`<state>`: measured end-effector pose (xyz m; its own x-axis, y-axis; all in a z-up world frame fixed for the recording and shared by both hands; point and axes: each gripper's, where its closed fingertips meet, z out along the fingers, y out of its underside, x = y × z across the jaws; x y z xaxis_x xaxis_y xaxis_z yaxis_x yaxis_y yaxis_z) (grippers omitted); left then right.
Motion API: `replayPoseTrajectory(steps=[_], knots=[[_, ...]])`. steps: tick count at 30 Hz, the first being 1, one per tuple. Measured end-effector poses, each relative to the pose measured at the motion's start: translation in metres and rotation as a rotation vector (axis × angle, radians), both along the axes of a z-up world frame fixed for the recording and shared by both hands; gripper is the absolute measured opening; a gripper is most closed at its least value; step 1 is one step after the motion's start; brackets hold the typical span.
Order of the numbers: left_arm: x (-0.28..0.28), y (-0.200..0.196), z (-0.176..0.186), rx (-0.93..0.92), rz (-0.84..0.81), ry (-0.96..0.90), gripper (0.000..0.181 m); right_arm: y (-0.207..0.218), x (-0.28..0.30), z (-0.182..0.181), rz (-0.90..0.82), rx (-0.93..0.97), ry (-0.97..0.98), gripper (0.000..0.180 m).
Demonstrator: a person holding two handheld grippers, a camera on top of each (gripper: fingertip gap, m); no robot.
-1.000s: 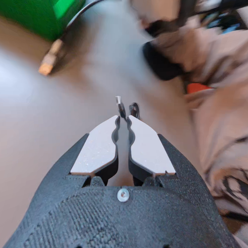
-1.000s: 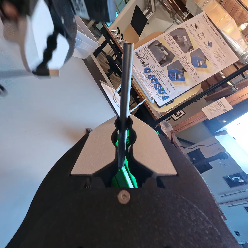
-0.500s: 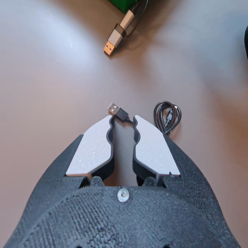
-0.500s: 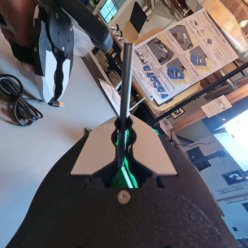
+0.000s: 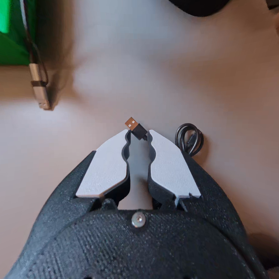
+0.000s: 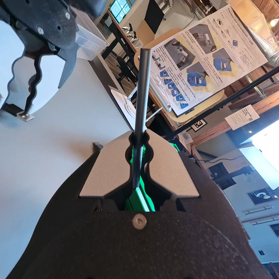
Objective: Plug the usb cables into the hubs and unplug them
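Note:
My left gripper is shut on a black USB-A plug, which lies slantwise between the fingertips with its metal end pointing forward-left. The rest of its black cable lies coiled on the grey table to the right. In the right wrist view the left gripper shows at upper left with the plug just above the table. My right gripper is shut on a slim dark grey hub, seen edge-on and pointing up. The hub's silver lead connector lies at the left.
A green box sits at the left, and also under my right gripper. A clear plastic bin stands at the table's far edge. A printed poster on a white stand is beyond the table edge. Spacing between my two grippers at the tips: around 15 cm. From either gripper's tips it is about 12 cm to the hub's silver lead connector.
My left gripper's jaws have narrowed onto the USB plug. It has come closer to the right gripper and the green box. The right gripper still holds the hub.

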<state>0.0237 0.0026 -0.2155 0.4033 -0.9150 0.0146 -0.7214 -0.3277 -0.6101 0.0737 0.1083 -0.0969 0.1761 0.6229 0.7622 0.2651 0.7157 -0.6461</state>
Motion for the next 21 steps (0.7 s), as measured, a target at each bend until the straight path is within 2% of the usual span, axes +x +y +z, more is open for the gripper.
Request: replayPoseTrajectory(steps=[4,7,12,18,21], knots=[[-0.027,0.015,0.002,-0.017,0.25,0.083,0.022,0.001,-0.001,-0.002,-0.002,-0.002,-0.005,0.011],[-0.022,0.016,0.01,-0.073,0.396,0.012,0.023,0.001,0.0,-0.003,-0.004,0.001,-0.009,0.011],[-0.012,0.008,-0.01,-0.117,0.416,0.099,0.033,0.002,0.001,-0.001,-0.007,-0.002,-0.002,0.011],[-0.007,0.009,-0.014,-0.134,0.393,0.065,0.024,0.004,0.004,0.003,-0.01,0.005,0.011,0.012],[-0.004,0.004,-0.014,-0.132,0.326,0.07,0.018,0.005,0.004,0.001,-0.013,0.007,0.005,0.012]])
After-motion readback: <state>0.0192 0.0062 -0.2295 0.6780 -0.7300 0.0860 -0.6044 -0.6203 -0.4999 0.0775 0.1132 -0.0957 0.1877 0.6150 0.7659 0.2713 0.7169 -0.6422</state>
